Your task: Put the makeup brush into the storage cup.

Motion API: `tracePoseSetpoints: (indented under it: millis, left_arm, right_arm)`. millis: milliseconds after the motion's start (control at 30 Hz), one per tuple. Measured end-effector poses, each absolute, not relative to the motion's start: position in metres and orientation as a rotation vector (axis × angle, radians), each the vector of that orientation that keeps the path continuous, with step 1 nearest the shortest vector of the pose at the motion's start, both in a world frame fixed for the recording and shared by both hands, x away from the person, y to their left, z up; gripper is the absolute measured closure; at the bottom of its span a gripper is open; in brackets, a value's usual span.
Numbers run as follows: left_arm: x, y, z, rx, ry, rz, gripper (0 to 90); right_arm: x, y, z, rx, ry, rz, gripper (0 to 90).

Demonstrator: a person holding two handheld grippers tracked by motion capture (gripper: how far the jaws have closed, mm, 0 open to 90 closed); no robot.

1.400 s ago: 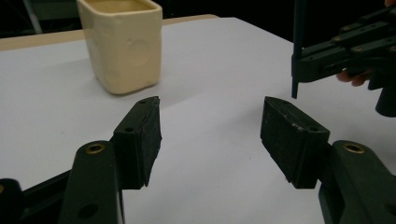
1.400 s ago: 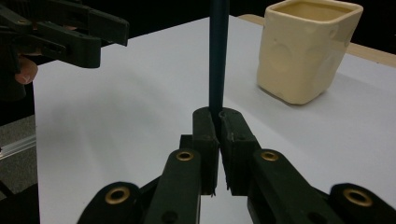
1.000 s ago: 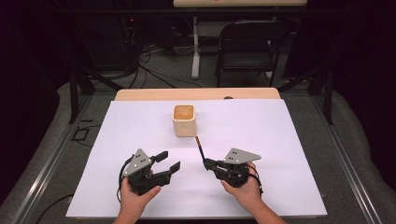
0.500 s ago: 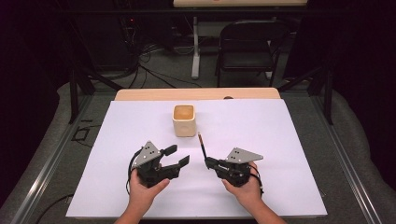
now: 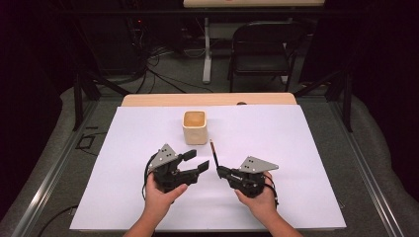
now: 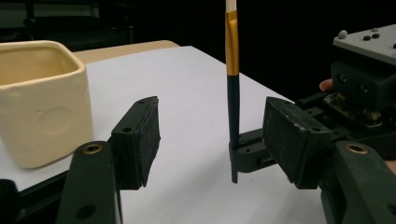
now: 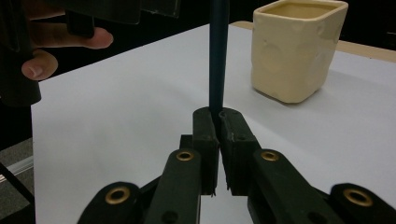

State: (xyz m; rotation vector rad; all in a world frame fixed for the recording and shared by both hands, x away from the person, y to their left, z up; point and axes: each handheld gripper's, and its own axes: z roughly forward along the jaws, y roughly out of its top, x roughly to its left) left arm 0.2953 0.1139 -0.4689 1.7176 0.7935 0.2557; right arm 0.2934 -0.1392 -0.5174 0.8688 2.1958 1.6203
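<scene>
The right tool (image 5: pixel 219 170) is seen closed tight on the lower end of a brush (image 5: pixel 213 153), the dark handle being clamped between its two pads; in the right gripper view the jaws are pressed together with the handle rising straight out of them. The brush is held off the surface (image 5: pixel 296 148), on the near side of the cup (image 5: pixel 194 127) and a little to its right, apart from it, with the gold band and pale upper end pointing toward the cup. The left tool (image 5: pixel 196 163) is found with its jaws standing wide and nothing gripped; in the left gripper view the brush handle (image 6: pixel 233 107) is seen in the gap between the two pads (image 6: pixel 140 140), touched by neither. The left tool lies near the cup, on its near side and slightly to its left, close beside the right tool. The cup stands upright on the white sheet and appears empty, as far as its interior can be seen. It is judged that the pick-up of the brush is done and that a handover to the left tool is in hand but not completed; the closing of the left jaws on the handle, the release by the right tool, and presumably the placing of the brush in the cup are left.
</scene>
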Motion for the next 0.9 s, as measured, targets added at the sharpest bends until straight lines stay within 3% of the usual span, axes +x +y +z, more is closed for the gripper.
tracePoseSetpoints:
  millis: [900]
  left_arm:
    - [0.306, 0.1, -0.468, 1.684, 0.787, 0.211, 38.4]
  right_arm:
    - [0.293, -0.139, -0.518, 0.882, 2.176, 1.64, 84.9]
